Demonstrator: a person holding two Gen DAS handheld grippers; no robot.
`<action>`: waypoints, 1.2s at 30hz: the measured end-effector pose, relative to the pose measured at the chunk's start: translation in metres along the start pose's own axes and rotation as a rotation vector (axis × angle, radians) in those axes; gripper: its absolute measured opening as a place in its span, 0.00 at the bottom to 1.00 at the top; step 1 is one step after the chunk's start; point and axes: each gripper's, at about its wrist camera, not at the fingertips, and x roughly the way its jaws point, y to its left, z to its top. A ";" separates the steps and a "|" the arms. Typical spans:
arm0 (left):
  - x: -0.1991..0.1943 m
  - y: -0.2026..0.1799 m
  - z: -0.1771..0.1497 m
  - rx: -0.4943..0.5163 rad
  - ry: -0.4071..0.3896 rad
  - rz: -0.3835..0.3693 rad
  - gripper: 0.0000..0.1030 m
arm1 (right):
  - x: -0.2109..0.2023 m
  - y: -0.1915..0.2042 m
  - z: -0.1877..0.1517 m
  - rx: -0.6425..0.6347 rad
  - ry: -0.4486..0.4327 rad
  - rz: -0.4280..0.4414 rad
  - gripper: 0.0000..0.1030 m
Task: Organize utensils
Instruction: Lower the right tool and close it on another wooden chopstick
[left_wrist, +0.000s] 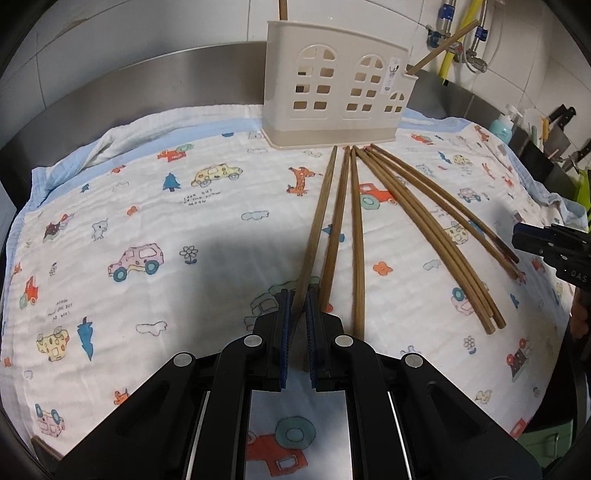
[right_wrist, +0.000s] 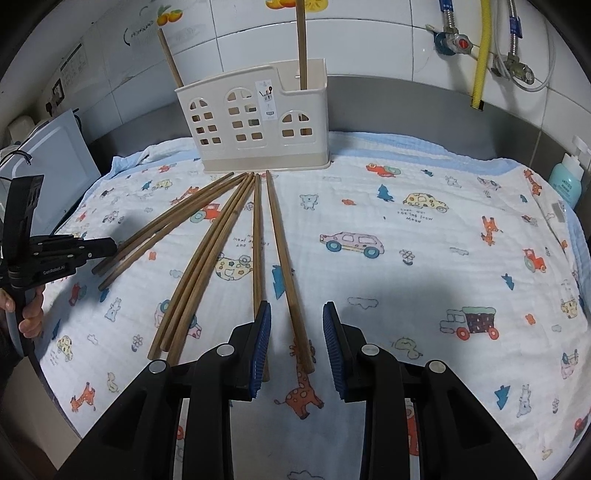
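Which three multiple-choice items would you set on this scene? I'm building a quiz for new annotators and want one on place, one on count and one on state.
1. Where does the utensil holder stand?
A. at the far edge of the patterned cloth
B. in a sink
C. on a shelf

2. How many chopsticks stand in the holder?
A. none
B. two
C. five

3. How does the right gripper stand?
A. shut on a spoon
B. shut and empty
C. open, astride a chopstick

Key:
1 A: the utensil holder sits on the patterned cloth, against the back wall.
2 B: one standing chopstick rises from its left end and another standing chopstick from its right compartment.
3 C: the right gripper has a clear gap on both sides of the lying chopstick.
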 end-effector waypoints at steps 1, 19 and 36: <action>0.001 0.000 0.000 0.001 0.003 0.002 0.08 | 0.002 0.000 0.000 0.000 0.003 0.000 0.28; 0.009 0.003 -0.001 -0.007 0.006 -0.008 0.11 | 0.011 0.004 0.001 -0.007 0.014 0.014 0.25; 0.011 0.000 -0.001 -0.005 -0.007 0.000 0.11 | 0.027 0.004 -0.002 -0.038 0.025 -0.014 0.15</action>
